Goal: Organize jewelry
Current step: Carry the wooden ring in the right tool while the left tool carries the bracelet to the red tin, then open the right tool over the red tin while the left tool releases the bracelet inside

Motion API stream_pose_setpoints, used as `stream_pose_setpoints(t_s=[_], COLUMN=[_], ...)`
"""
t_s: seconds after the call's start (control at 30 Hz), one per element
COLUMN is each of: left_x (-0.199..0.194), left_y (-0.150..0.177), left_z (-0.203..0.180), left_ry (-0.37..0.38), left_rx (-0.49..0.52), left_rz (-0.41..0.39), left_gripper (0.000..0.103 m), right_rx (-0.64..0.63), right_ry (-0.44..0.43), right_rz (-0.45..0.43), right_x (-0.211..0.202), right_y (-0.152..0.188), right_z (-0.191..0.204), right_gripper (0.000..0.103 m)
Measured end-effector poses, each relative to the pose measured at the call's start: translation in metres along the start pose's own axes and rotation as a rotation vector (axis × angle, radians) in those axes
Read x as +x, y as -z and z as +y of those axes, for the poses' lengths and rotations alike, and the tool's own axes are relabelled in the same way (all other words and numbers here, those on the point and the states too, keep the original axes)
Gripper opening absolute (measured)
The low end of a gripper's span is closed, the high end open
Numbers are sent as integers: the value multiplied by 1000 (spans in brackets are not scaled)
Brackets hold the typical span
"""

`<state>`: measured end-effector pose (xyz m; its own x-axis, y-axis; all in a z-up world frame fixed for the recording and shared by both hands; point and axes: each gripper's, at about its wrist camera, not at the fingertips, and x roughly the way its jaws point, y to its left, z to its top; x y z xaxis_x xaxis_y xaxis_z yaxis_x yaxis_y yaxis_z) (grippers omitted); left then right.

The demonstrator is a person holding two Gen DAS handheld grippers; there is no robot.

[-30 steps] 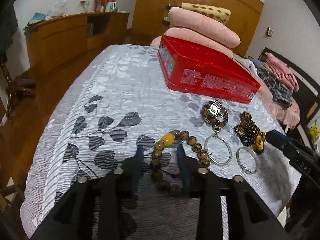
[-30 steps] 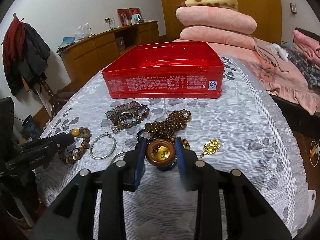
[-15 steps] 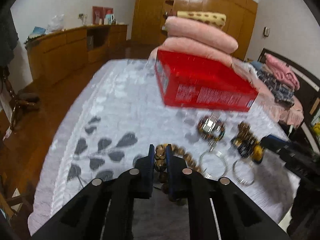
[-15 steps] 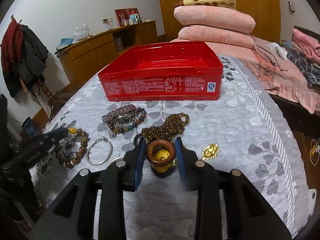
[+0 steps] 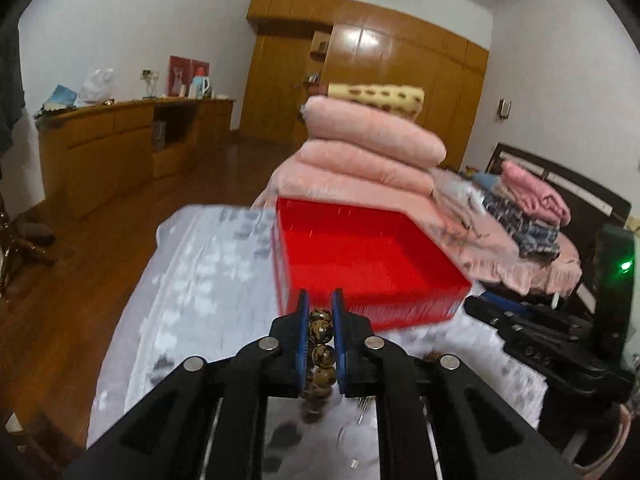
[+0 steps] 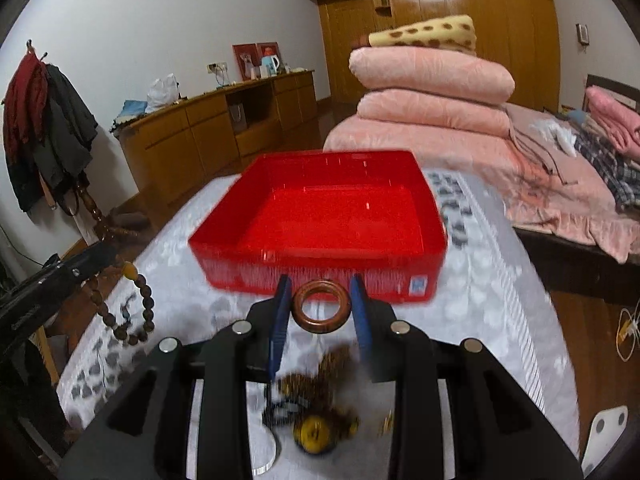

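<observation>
My left gripper (image 5: 320, 312) is shut on a brown bead bracelet (image 5: 321, 332) and holds it in the air in front of the open red tin box (image 5: 360, 264). The bracelet hangs down in the right wrist view (image 6: 136, 304) from the left gripper's arm (image 6: 52, 284). My right gripper (image 6: 320, 300) is shut on a brown wooden ring (image 6: 321, 312), lifted just before the red box (image 6: 320, 224). Below it lie a dark bead necklace (image 6: 316, 380) and a yellow pendant (image 6: 314, 436) on the bed cover, blurred.
The grey leaf-pattern bed cover (image 5: 208, 280) carries the box. Folded pink quilts (image 6: 432, 92) are stacked behind it. A wooden cabinet (image 6: 216, 128) stands at the left wall. A silver bangle (image 5: 360, 432) lies below the left gripper. The right gripper's body (image 5: 552, 344) is at right.
Both grippers have lifted off the bed cover and moved toward the red box, the left with the bead bracelet, the right with the wooden ring. The box interior now shows.
</observation>
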<state>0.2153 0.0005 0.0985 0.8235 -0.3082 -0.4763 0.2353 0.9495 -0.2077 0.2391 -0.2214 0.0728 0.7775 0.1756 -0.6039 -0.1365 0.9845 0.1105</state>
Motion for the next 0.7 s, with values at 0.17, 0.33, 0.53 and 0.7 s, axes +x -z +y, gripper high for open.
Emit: stream_pose_setpoints(t_s=[0.17, 0.33, 0.53, 0.7], left_x=[9, 34, 93, 127], left_y=[-41, -72, -70, -54], left_z=[-7, -15, -8, -2], left_ry=[58, 82, 69, 60], left_rx=[-6, 2, -25, -37], left_rz=[-72, -113, -26, 69], left_gripper=[11, 11, 11, 11], right_rx=[-5, -12, 4, 21], right_ry=[-10, -2, 23, 35], right_rz=[-22, -19, 46, 93], right_x=[15, 41, 86, 107], right_y=[-34, -60, -66, -62], right_z=[-3, -6, -18, -25], right_gripper=[29, 29, 29, 32])
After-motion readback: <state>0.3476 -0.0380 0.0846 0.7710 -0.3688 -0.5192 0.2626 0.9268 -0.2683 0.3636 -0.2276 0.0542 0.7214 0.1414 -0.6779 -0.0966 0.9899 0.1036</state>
